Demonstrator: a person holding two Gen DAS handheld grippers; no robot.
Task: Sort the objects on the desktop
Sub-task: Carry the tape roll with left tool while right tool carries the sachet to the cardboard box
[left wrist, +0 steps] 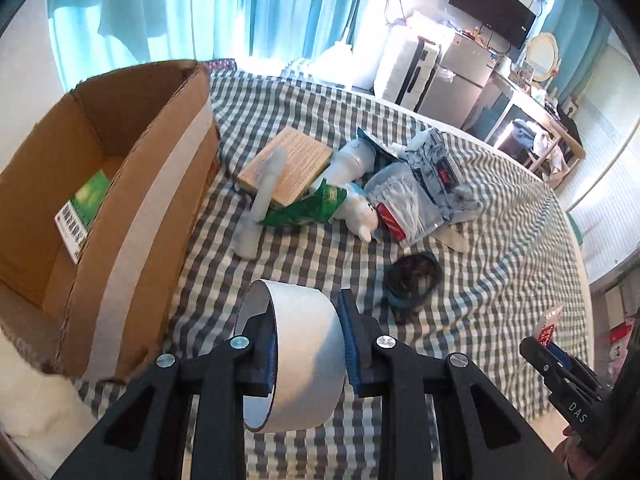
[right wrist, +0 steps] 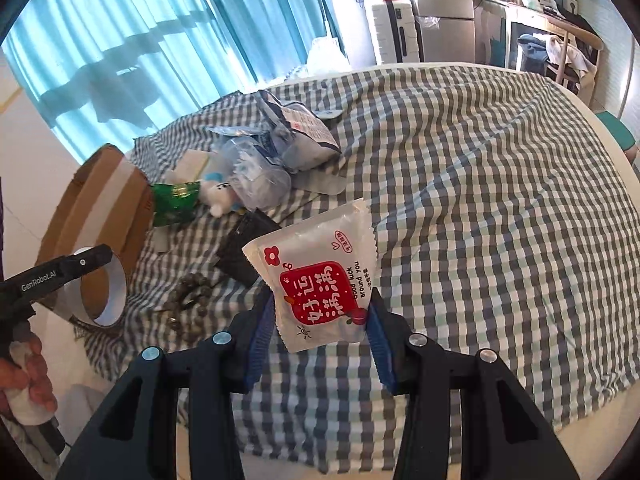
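Observation:
My left gripper [left wrist: 310, 342] is shut on a roll of white tape [left wrist: 296, 392], one finger inside the ring and one on the outside, held above the checked cloth [left wrist: 500, 240]. An open cardboard box [left wrist: 132, 208] stands just to its left. My right gripper [right wrist: 320, 332] is shut on the lower edge of a white snack packet with a red label [right wrist: 320, 280], which stands up from the jaws. The right wrist view shows the left gripper [right wrist: 94, 264] and the tape roll [right wrist: 104, 300] at far left. In the left wrist view the right gripper [left wrist: 550, 350] is at bottom right.
A pile lies past the box: a brown booklet [left wrist: 286, 164], a white tube [left wrist: 260, 204], a green packet [left wrist: 308, 208], a plush toy [left wrist: 360, 208], a cotton-swab tub [left wrist: 404, 200] and a blue-white bag [left wrist: 436, 160]. A bead bracelet [left wrist: 414, 276] lies nearer. The box holds a green item [left wrist: 86, 204].

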